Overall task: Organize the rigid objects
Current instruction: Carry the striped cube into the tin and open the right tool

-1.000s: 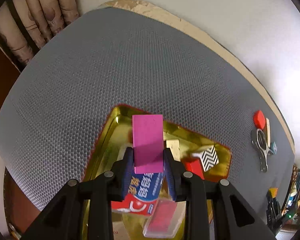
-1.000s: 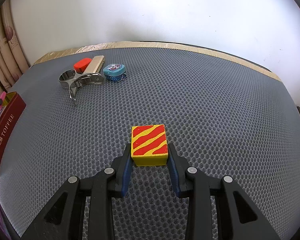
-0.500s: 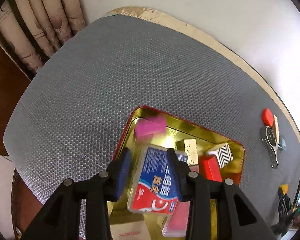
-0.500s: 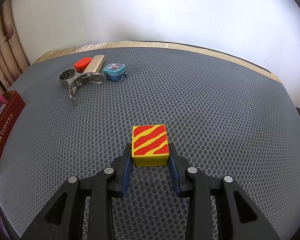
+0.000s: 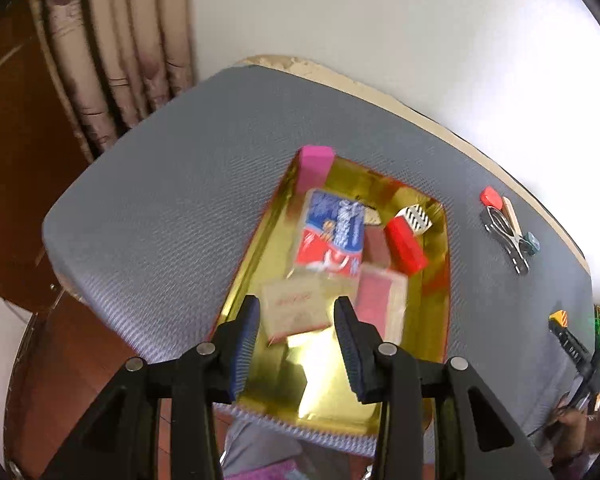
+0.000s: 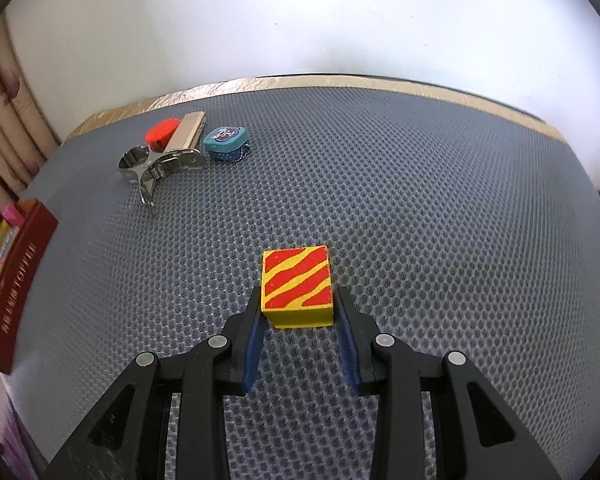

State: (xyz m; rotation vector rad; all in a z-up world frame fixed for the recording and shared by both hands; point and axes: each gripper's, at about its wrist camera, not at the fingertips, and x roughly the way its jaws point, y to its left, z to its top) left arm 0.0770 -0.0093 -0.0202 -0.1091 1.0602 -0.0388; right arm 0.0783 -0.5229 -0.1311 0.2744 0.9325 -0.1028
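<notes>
Blocks and small boxes lie crowded in a gold-lined tin [image 5: 256, 248] with red outer walls, seen blurred from the left wrist. A pink block [image 5: 315, 164] leans at the tin's far left corner, beside a blue and red toothpaste box [image 5: 332, 236]; a red block [image 5: 405, 245] and a black-and-white striped cube [image 5: 417, 218] sit toward the far right. The left gripper [image 5: 296, 338] hangs above the tin's near end, jaws apart and holding nothing. On the grey mesh worktop [image 6: 420, 208], the right gripper [image 6: 298, 334] has its jaws clamped on a yellow cube with red stripes [image 6: 297, 282], which sits low at the mat near the middle. Far left lie a metal clip [image 6: 156, 166], a red cap [image 6: 162, 133] and a small blue tin [image 6: 225, 145], close together.
</notes>
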